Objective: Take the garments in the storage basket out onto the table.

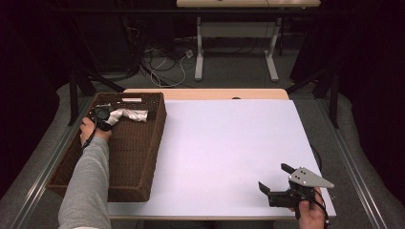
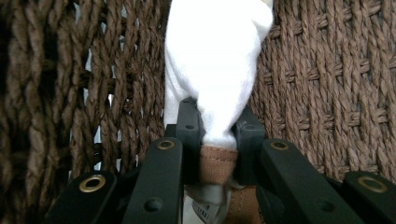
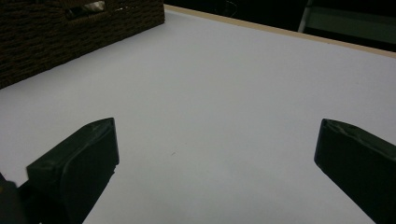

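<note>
A dark brown woven basket (image 1: 155, 143) stands at the table's left edge. Inside it, near the far end, lies a white cloth (image 1: 130, 115). My left gripper (image 1: 112, 117) reaches into the basket, shut on one end of that cloth. In the left gripper view the two black jaws pinch the white cloth (image 2: 215, 60) where a tan hem runs across it, at my left gripper (image 2: 217, 128), with the basket's weave (image 2: 327, 93) behind. My right gripper (image 1: 274, 176) hovers at the front right of the table, open, nothing between its jaws (image 3: 217, 154).
A white sheet (image 1: 229, 143) covers the tabletop; its wooden far edge (image 1: 205, 93) shows behind. The basket's side wall (image 3: 70, 32) appears at the top left of the right gripper view. Beyond the table stand a desk frame (image 1: 199, 52) and floor cables.
</note>
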